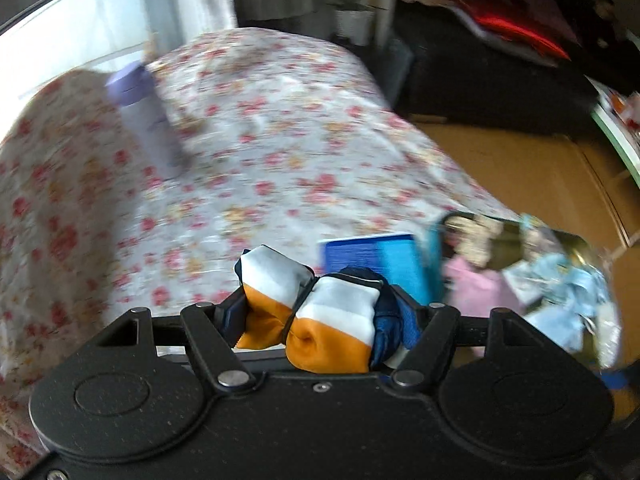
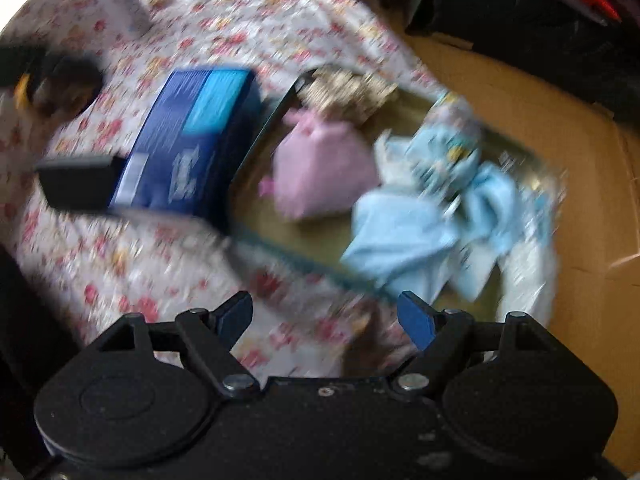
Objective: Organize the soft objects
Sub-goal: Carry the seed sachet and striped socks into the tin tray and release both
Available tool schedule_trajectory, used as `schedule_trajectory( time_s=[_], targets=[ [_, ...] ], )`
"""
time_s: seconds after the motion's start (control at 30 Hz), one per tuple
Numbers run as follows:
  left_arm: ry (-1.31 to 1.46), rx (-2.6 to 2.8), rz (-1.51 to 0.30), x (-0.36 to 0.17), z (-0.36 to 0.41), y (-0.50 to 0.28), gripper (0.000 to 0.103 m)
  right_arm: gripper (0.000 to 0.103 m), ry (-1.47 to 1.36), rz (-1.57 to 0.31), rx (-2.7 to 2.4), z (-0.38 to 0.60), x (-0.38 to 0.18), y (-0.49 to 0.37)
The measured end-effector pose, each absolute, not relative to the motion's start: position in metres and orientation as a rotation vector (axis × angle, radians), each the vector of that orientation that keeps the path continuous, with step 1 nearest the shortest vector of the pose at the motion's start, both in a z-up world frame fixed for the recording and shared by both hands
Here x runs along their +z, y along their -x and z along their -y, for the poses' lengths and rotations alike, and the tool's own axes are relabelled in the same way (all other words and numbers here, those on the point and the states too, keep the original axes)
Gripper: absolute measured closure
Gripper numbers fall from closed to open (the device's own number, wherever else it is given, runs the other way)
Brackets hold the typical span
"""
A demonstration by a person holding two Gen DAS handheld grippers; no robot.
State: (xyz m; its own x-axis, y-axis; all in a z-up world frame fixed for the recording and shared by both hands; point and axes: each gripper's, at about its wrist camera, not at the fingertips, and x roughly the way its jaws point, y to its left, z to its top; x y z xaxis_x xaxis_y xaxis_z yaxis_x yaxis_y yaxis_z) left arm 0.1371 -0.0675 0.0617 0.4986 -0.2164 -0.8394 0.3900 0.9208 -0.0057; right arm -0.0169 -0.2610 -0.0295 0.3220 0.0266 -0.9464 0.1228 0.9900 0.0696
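My left gripper (image 1: 320, 304) is shut on a soft fabric bundle (image 1: 332, 320) of orange, white and navy, cinched by a dark band in the middle. It hangs over the floral cloth (image 1: 248, 152). A tray with a gold inside (image 2: 280, 232) holds a pink soft piece (image 2: 320, 172), a light blue cloth (image 2: 404, 236) and a leopard-print piece (image 2: 348, 92). In the left wrist view the tray's contents (image 1: 520, 272) lie to the right of the bundle. My right gripper (image 2: 326, 316) stands open with nothing between its blue pads (image 2: 416, 320), just short of the tray's near edge.
A blue box (image 2: 192, 136) lies left of the tray, also seen as the blue box (image 1: 376, 256). A purple bottle (image 1: 140, 112) stands on the far cloth. A black block (image 2: 76, 184) lies by the box. Brown cardboard (image 1: 520, 168) and dark furniture lie to the right.
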Motion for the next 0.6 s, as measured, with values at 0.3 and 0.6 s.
schedule_trajectory(
  time_s=[0.3, 0.6],
  targets=[
    [-0.33, -0.501, -1.021, 0.046, 0.159, -0.119, 0.037, 0.024, -0.182, -1.274, -0.013, 0.225, -0.066, 0.054],
    [-0.419, -0.602, -1.032, 0.032, 0.234, -0.111, 0.029, 0.024, -0.224, -1.266, -0.012, 0.226, -0.076, 0.061]
  ],
)
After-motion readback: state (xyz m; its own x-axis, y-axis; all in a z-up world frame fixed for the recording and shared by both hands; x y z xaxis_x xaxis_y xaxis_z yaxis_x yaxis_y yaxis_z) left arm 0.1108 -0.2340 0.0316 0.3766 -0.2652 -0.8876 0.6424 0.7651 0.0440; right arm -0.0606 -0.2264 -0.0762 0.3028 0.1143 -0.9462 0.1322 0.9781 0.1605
